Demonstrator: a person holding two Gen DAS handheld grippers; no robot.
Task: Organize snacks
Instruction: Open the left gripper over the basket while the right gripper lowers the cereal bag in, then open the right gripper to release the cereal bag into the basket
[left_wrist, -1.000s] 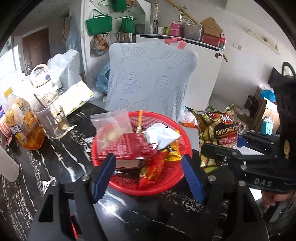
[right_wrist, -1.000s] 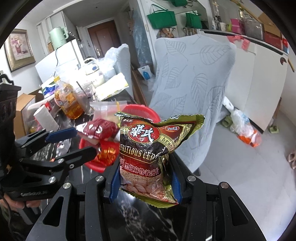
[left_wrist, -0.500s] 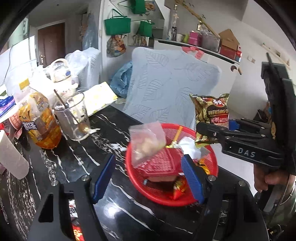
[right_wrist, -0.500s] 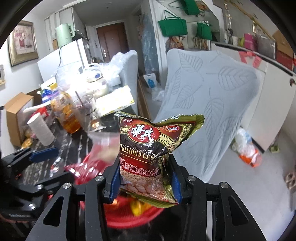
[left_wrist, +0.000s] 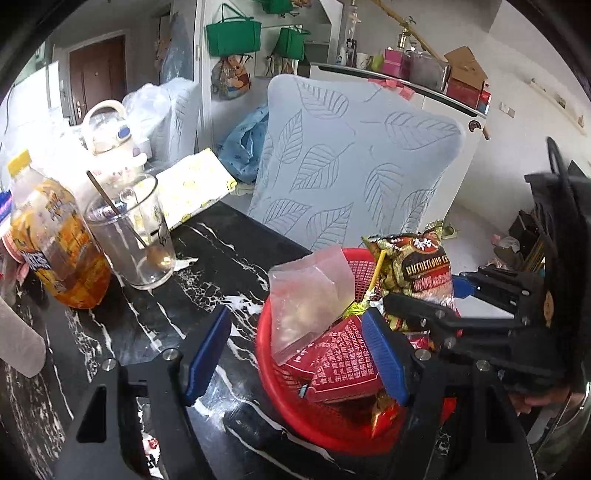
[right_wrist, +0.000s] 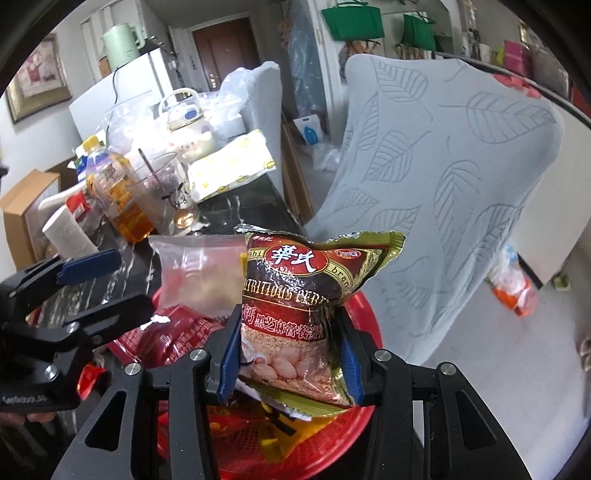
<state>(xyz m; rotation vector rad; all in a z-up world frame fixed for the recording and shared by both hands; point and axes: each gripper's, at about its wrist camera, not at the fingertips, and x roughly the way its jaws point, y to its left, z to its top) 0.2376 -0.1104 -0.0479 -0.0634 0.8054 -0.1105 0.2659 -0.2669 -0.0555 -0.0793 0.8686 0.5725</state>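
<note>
A red mesh basket (left_wrist: 317, 424) sits on the black marble table (left_wrist: 177, 302) and holds a clear plastic bag (left_wrist: 306, 302), a red packet (left_wrist: 340, 354) and small wrapped snacks. My right gripper (right_wrist: 288, 354) is shut on a brown and gold cereal bag (right_wrist: 303, 302) and holds it upright over the basket (right_wrist: 365, 314). That bag also shows in the left wrist view (left_wrist: 417, 266). My left gripper (left_wrist: 295, 354) is open and empty, low over the basket's near left rim. It also shows in the right wrist view (right_wrist: 99, 280).
A glass mug with a spoon (left_wrist: 133, 236), an orange drink bottle (left_wrist: 55, 243) and a paper roll (left_wrist: 18, 339) stand left on the table. A chair with a grey leaf-pattern cover (left_wrist: 351, 177) stands behind the basket. A kettle (left_wrist: 110, 136) is further back.
My right gripper has carried the cereal bag from beside the basket to above it. My left gripper has shifted left, so the basket now sits under its right finger.
</note>
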